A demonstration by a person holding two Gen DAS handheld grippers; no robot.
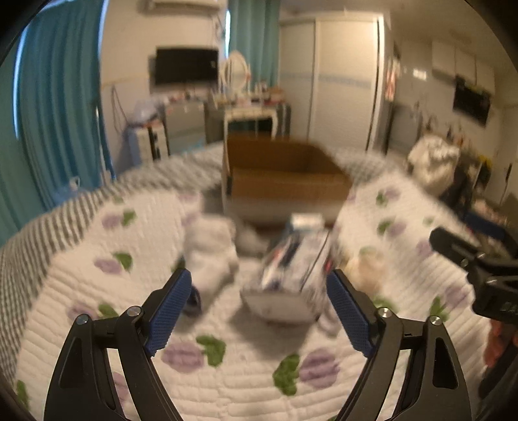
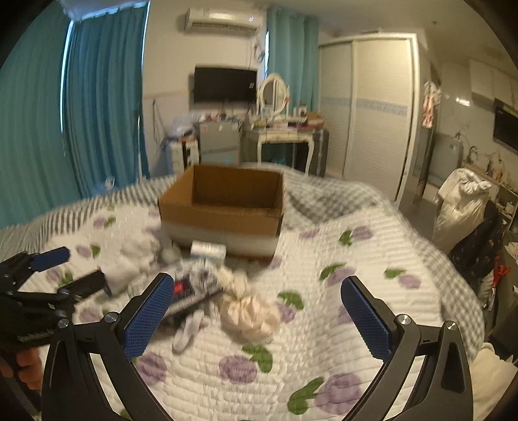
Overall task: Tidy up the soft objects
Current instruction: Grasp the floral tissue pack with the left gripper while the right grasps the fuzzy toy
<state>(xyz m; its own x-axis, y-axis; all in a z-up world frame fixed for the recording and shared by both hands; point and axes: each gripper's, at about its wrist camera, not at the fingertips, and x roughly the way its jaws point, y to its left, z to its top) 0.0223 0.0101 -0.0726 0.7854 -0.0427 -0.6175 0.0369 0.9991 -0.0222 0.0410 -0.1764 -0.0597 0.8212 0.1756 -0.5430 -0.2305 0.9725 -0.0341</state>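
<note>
Cardboard box point(image 2: 223, 207): open, on the quilted bed point(image 2: 340, 324)
Left gripper point(image 1: 257, 290): spread wide, empty
Right gripper point(image 2: 255, 294): spread wide, empty

I take the wall-mounted television point(image 2: 225, 85) as my landmark. Above it and slightly right I see the white air conditioner point(image 2: 222, 20). Teal curtains point(image 2: 100, 107) hang well to its left. Just right of it stands an oval mirror point(image 2: 273, 92) on a white dressing table point(image 2: 280, 137) cluttered with small items. Further right I see the white sliding wardrobe point(image 2: 372, 107). Far right of the television, a pale bundle of cloth point(image 2: 459, 207) sits slumped.
</note>
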